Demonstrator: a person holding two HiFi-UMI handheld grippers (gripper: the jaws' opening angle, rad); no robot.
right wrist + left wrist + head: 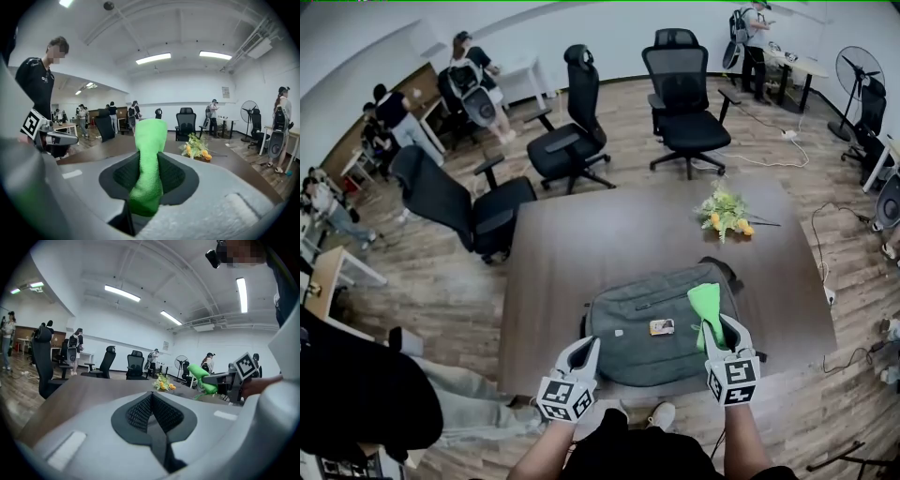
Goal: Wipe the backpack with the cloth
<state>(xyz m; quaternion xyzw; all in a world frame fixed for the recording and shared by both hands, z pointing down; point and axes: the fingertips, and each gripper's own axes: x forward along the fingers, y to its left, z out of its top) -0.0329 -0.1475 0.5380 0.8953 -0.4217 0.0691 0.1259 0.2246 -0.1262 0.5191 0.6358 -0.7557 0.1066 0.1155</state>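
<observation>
A grey backpack [656, 328] lies flat on the near part of the brown table [600, 244]. A small orange and white patch [662, 326] shows on its top. My right gripper [724, 330] hovers over the backpack's right end, shut on a bright green cloth [706, 307] that sticks up between its pads [149, 164]. My left gripper [585, 349] hangs at the backpack's near left corner, jaws shut with nothing between them [152, 413]. From the left gripper view the cloth [205, 378] shows to the right, off the table.
A bunch of yellow flowers [727, 214] lies on the table's far right part. Black office chairs [572, 131] stand beyond and left of the table, with several people farther back. A fan [860, 70] and cables are at the right.
</observation>
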